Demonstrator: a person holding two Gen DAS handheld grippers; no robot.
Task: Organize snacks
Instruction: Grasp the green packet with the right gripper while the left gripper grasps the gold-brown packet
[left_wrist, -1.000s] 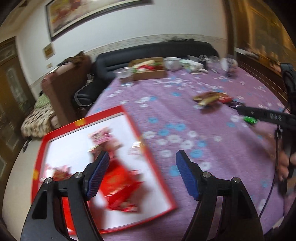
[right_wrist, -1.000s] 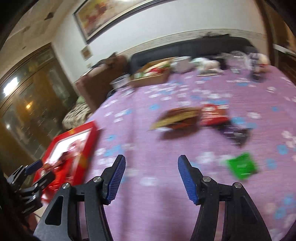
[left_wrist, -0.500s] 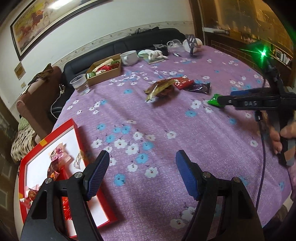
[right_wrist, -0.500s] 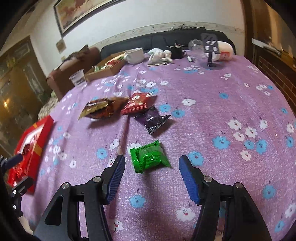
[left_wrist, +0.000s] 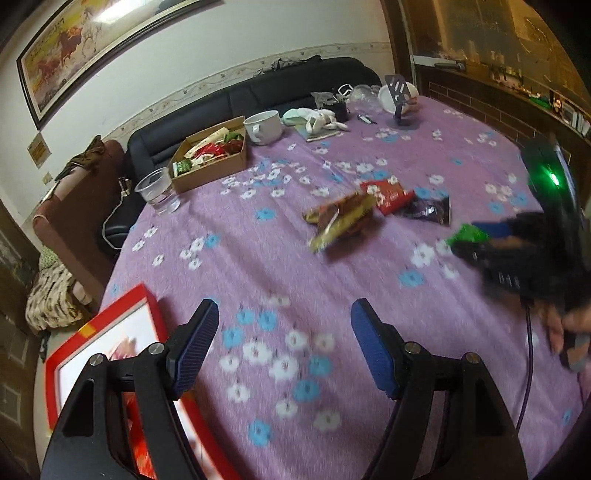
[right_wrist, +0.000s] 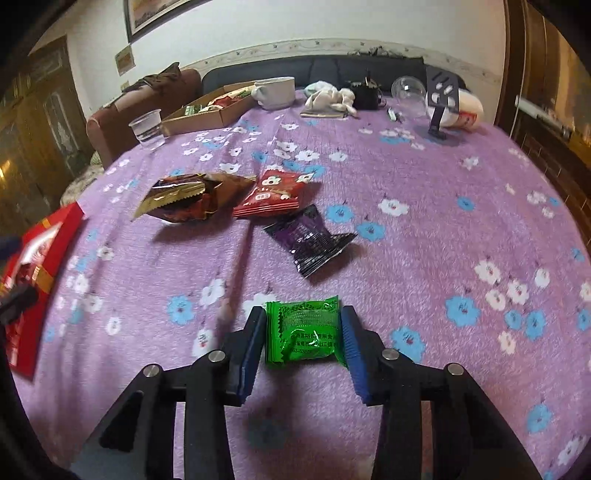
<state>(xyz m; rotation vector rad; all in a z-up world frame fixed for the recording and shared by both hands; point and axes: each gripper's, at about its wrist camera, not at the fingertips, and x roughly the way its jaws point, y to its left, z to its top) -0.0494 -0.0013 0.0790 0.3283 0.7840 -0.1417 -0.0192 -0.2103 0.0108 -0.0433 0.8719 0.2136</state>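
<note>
A dark sofa (left_wrist: 258, 99) lines the white wall (left_wrist: 221, 48) beneath a framed horse painting (left_wrist: 92, 44), beside a brown armchair (left_wrist: 77, 195).

You're looking at little readable text: the green snack packet (right_wrist: 304, 329) is carrying black Chinese print w/ a partial number, approx. "863-5356", too small to confirm. The right gripper (left_wrist: 476, 240) body is showing blurred letters, maybe "DAS". Other wrappers' print isn't reading.
</note>
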